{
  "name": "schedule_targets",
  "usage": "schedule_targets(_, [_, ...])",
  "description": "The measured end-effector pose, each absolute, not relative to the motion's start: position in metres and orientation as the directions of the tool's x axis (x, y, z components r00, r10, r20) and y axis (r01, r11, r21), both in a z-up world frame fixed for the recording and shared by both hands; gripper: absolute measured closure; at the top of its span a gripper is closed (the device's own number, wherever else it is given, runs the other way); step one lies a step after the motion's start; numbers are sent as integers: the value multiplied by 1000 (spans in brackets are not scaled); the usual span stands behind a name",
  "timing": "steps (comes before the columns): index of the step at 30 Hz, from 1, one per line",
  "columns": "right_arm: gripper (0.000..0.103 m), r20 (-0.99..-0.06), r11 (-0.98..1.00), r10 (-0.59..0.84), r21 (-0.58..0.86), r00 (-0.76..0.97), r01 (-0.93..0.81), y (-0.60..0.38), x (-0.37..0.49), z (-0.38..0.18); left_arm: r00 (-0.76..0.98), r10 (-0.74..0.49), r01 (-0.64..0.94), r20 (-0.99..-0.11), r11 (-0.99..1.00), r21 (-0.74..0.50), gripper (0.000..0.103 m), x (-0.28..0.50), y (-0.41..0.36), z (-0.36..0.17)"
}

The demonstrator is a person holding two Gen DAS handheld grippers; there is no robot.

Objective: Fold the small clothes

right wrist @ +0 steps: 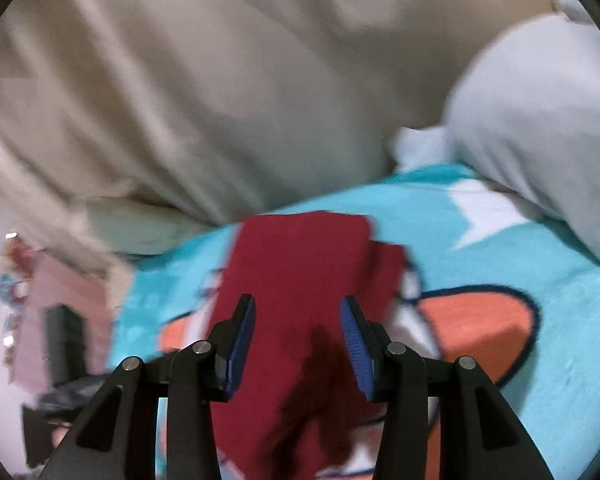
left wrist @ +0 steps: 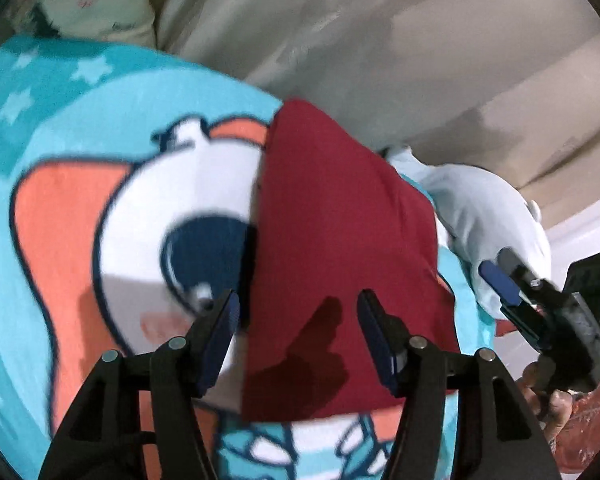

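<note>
Your left gripper (left wrist: 298, 332) hovers over the red cloth (left wrist: 340, 260) with its jaws spread wide and nothing between them. One blue pad (left wrist: 224, 328) sits over the cloth's left edge, where red meets the white of the blanket print; the other is over the red itself. A dark shadow of the gripper falls on the cloth just ahead of the jaws.

The cloth lies flat on the blanket (left wrist: 60, 240), a turquoise one with stars and a large orange, white and navy cartoon figure. In the left wrist view the cloth reads as a long folded strip, running from near the jaws away toward the beige bedding (left wrist: 380, 40) at the far edge of the bed. A pale blue pillow (left wrist: 492, 216) lies just beside the cloth's right side, partly on the blanket.

Your right gripper (right wrist: 298, 344) is also over the cloth (right wrist: 300, 264), jaws spread and holding nothing, with red fabric showing in the gap between them. From this side the cloth has a stepped far edge, one layer reaching further than the other. The same gripper shows at the right edge of the left wrist view, over the pillow's near end, well to the right of the left one.

Both views are blurred, so finer folds cannot be made out.
</note>
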State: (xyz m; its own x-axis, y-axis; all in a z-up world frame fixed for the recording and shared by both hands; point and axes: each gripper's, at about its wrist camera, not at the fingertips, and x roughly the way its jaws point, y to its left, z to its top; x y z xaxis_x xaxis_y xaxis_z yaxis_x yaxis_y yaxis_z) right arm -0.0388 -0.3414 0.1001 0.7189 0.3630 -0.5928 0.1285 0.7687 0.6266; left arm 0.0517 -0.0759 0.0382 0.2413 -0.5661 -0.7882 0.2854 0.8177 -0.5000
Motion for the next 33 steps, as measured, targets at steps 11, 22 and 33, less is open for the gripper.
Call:
schedule_targets(11, [103, -630, 611, 461, 736, 625, 292, -349, -75, 3, 187, -488, 311, -852, 853, -420, 41, 15, -90, 8])
schedule_targets(22, [55, -688, 703, 303, 629, 660, 333, -351, -115, 34, 514, -330, 334, -791, 927, -170, 41, -48, -58, 77])
schedule_targets(33, [55, -713, 830, 205, 490, 671, 267, -292, -133, 70, 852, -177, 182, -493, 982, -38, 0, -113, -13, 150])
